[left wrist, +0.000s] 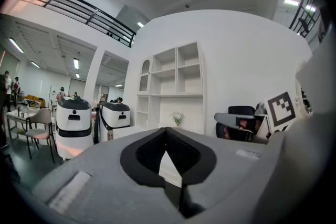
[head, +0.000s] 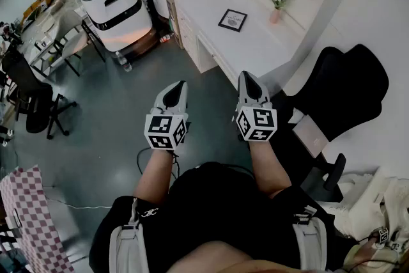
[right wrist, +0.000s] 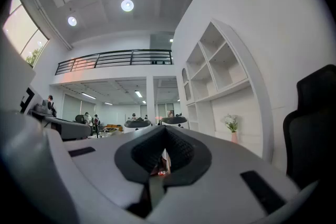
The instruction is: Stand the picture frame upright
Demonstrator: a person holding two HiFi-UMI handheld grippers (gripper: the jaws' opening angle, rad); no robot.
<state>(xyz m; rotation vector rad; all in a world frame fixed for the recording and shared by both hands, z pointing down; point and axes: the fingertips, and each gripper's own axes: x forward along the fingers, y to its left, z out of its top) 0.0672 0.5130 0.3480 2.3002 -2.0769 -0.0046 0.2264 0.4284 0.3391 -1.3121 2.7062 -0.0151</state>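
Black picture frame (head: 232, 20), seemingly flat on white desk (head: 259, 48)

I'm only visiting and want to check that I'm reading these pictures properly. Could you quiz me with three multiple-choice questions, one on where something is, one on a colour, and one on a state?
1. Where is the picture frame?
A. on the white desk
B. on the floor
C. on the black chair

2. What colour is the vase holding the white flowers?
A. blue
B. pink
C. green

3. How is the picture frame placed?
A. standing upright
B. propped at a slant
C. lying flat

Answers:
1 A: the head view shows it on the desktop, with bare surface all round it.
2 B: it is a pale pink, seen near the desk's far edge.
3 C: its whole face points up at the head camera.
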